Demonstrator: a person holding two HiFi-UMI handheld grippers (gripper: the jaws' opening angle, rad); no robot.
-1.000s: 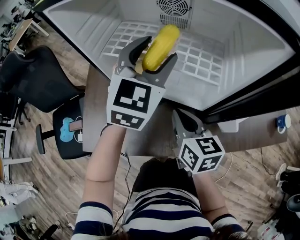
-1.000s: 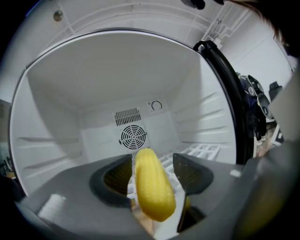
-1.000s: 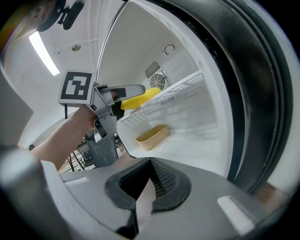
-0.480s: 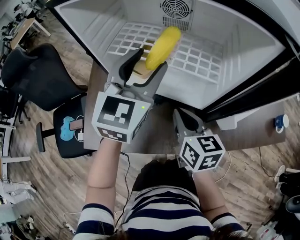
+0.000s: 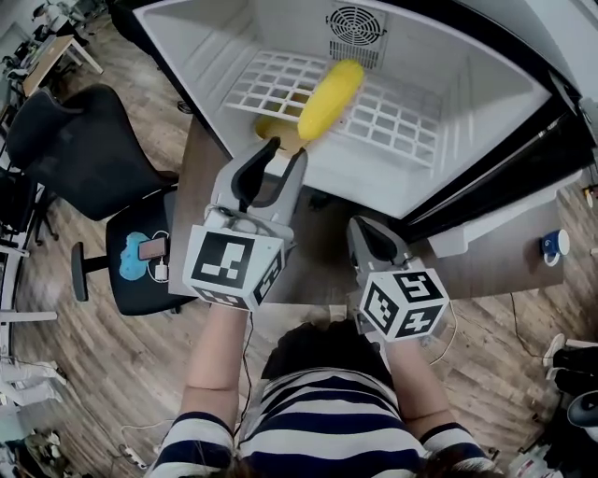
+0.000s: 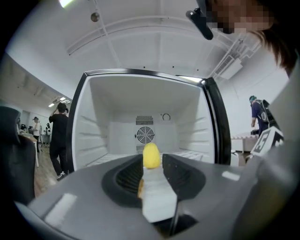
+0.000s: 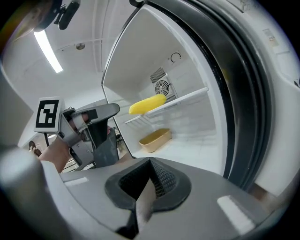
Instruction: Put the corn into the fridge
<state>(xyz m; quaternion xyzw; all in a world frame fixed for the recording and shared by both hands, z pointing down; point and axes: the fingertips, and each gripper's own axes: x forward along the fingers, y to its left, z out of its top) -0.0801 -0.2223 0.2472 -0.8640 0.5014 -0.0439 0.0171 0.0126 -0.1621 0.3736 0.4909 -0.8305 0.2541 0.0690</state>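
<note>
Right now one corn cob [image 5: 327, 98] is lying on the single wire shelf [image 5: 402, 121] inside the open fridge [image 5: 486, 103], clear of both grippers. Its near end is sitting at the shelf's front edge, roughly midway along it, and its far end is pointing toward the back wall, where one round fan grille [image 5: 355, 23] is showing. Below the shelf, one shallow tan tray [image 5: 269, 128] is resting on the fridge floor near its front edge, left of the corn.

Two grippers are hanging in front of the opening. The left gripper [image 5: 283, 154] is pointing straight at the corn from just outside the fridge's front edge; its two fingers are standing slightly apart with nothing between them, and the corn is lying beyond their tips without touching them. The right gripper [image 5: 369, 233] is sitting lower and further right, over the brown table [image 5: 192, 201], with its two fingers pressed together and holding nothing.

One black office chair [image 5: 70, 154] is standing off the table's left edge, and one small blue cup [image 5: 561, 245] is sitting toward the table's right edge. In the left gripper view, two people [image 6: 58, 133] are standing left of the fridge and a third person [image 6: 257, 112] is standing to its right.
</note>
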